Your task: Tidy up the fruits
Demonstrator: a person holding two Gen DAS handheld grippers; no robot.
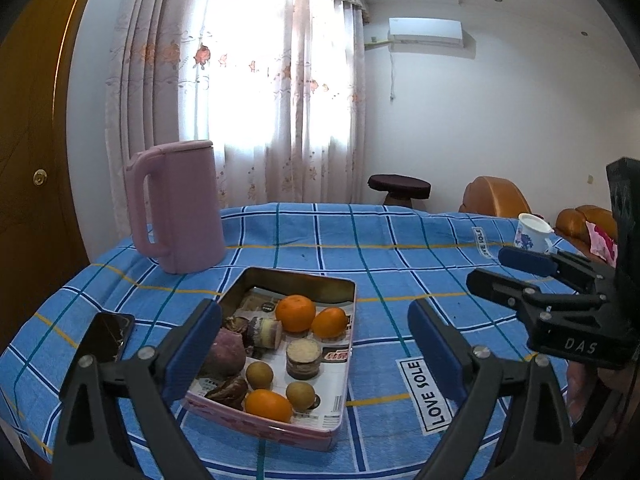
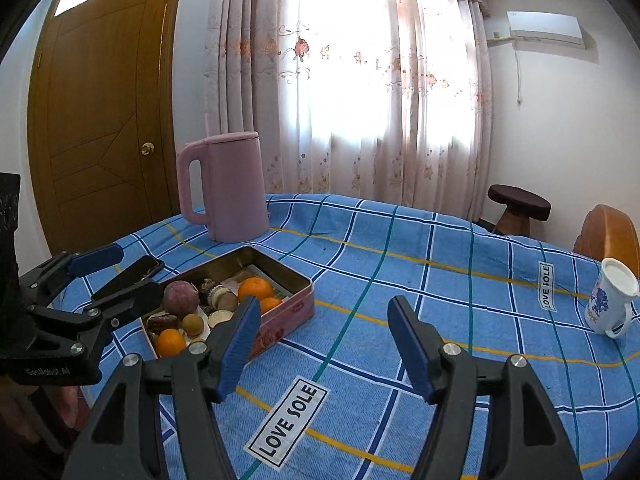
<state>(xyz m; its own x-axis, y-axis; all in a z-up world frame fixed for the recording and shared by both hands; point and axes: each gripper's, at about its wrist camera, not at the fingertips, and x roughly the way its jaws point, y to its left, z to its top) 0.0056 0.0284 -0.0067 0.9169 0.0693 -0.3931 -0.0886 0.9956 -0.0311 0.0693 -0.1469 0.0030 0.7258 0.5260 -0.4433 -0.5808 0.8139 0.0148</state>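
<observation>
— What do we have in the tin (image 1: 344,292)?
— Three oranges (image 1: 295,313), two small brown fruits (image 1: 259,374), a purple sweet potato (image 1: 224,354) and some round cakes (image 1: 303,358), all lying on printed paper.
— And where does it sit?
— On the blue checked worktop (image 1: 400,264), near the pink kettle (image 1: 178,208). A white mug (image 2: 610,300) stands well apart.
— Our tongs?
— Left tongs (image 1: 314,352) and right tongs (image 2: 322,344) both spread wide, holding nothing.

bright daylight | curtained window (image 1: 256,60) blown out | fisheye-warped edges
</observation>
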